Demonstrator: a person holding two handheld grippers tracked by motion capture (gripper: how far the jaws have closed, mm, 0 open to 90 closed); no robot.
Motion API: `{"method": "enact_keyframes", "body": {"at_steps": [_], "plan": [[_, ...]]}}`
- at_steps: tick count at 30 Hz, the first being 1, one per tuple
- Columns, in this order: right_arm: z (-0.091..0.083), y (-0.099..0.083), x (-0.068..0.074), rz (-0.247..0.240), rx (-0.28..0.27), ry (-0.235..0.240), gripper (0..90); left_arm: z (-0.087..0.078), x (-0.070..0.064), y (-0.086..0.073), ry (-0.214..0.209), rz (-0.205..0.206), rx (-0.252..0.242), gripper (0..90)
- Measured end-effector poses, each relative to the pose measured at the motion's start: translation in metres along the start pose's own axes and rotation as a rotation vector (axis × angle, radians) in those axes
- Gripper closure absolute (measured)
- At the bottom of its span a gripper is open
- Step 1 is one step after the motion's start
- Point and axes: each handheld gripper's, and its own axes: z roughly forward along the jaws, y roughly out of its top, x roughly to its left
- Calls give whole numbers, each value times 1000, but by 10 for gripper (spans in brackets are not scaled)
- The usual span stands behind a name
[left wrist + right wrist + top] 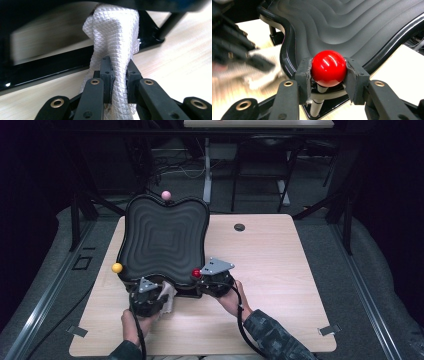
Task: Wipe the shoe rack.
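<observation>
1. Your left gripper (150, 296) sits at the near edge of the black tray, low over the bench (280, 285). In the left gripper view its jaws are pinched on a white quilted cloth (117, 45), which runs up between them to the underside of the tray's front edge.
2. In the high view the cloth (167, 296) shows as a pale fold just to the right of your left gripper, tucked against the tray's near rim.
3. Your right gripper (206, 276) is at the tray's near right corner. The right gripper view shows its jaws clamped on a red ball (329, 68), one pad on each side of it.
4. The red ball (196, 273) stands on a short pale stem at that corner, touching the tray's rim.
5. The black tray (165, 235) has a wavy outline and stepped ripples across its surface. It is tilted, its far edge raised and reaching past the bench's back edge.
6. A yellow ball (117, 267) sits at the tray's near left corner, well apart from either gripper.
7. A pink ball (166, 195) tops the far edge of the tray.
8. Farther back on the bench, right of the tray, a small dark round cap (239, 227) lies flat in the wood.
</observation>
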Motion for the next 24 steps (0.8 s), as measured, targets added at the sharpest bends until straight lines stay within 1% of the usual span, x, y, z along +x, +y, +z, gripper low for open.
{"method": "enact_keyframes", "body": {"at_steps": [1,3,5,7,8,9,11,13,15,17,18,19,20,22,23,24], "plan": [[0,0,0,2,4,3,600,0,0,0,0,0,0,805],[-1,0,0,-1,7,1,600,-7,9,0,15,-16,5,805],[0,0,0,1,-3,2,600,-14,20,-3,41,-29,26,805],[0,0,0,0,0,-2,600,-21,33,-7,86,-38,52,805],[0,0,0,-1,1,-4,600,-24,39,-8,110,-40,58,806],[0,0,0,1,-6,5,600,-27,45,-9,132,-45,62,806],[0,0,0,-1,-4,2,600,-31,55,-11,164,-60,71,806],[0,0,0,-1,-4,0,600,-35,65,-12,210,-76,81,805],[0,0,0,0,-4,2,600,-38,75,-14,235,-112,75,806],[0,0,0,0,-6,3,600,-41,82,-15,259,-137,57,806],[0,0,0,-1,-5,2,600,-44,88,-15,276,-165,22,805],[0,0,0,-1,-5,2,600,-44,88,-15,276,-165,22,805],[0,0,0,-1,-5,2,600,-46,90,-14,279,-171,4,805],[0,0,0,-1,-5,2,600,-50,91,-13,277,-171,-23,805],[0,0,0,-1,-5,2,600,-51,91,-11,278,-169,-34,804],[0,-1,0,-1,-6,3,600,-51,92,-10,277,-155,-36,804]]}}
